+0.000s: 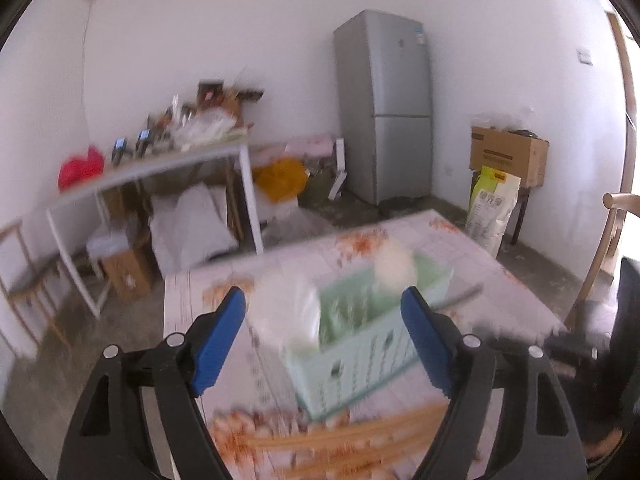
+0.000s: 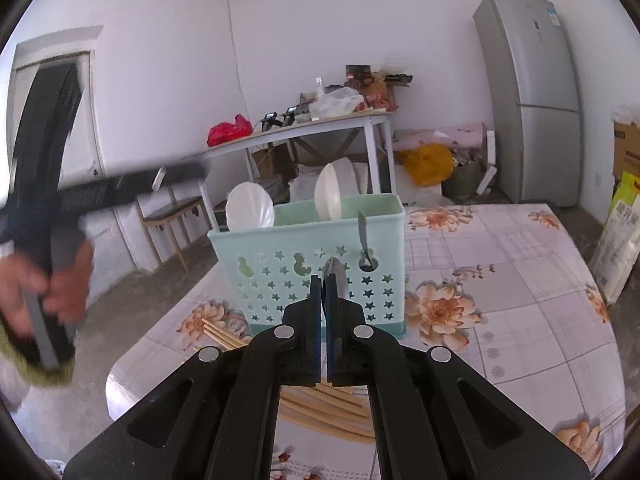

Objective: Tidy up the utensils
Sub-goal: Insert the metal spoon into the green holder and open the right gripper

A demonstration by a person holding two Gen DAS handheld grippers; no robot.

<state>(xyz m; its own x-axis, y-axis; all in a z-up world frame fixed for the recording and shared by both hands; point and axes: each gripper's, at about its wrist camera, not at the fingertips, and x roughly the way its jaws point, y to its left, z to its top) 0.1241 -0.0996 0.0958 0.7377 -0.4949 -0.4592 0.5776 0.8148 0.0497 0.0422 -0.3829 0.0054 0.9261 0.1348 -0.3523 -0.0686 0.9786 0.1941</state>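
A: Left gripper (image 1: 324,332) — jaws spread wide, nothing between the blue pads (image 1: 218,340); we see the green caddy (image 1: 360,352) only beyond them. Right gripper (image 2: 323,280) — clenched on a thin metal utensil (image 2: 338,276), tip poking out above the pads, just in front of the caddy wall (image 2: 304,280).

B: Where do the task items sit?

A: 2 white spoons (image 2: 250,210) stand bowl-up in the caddy; a slim handle (image 2: 363,236) leans at its right end. Chopsticks (image 2: 320,400) lie loose on the floral tablecloth (image 2: 500,280), near side of the caddy, partly under the right gripper.

B: Risks from here, in our judgement?

A: 1) Caddy looks light; a low approach could push or tip it. 2) Pads grip only a narrow blade, so it may pivot or slip. 3) Chopsticks could roll off the near table edge if brushed.

B: What can't we read?

A: Left view is motion-blurred: caddy contents smear. Held utensil's type unclear — most is hidden betw. the pads. Chopstick count unclear; ends cut off by both grippers. Person's hand (image 2: 44,284) is blurred too.
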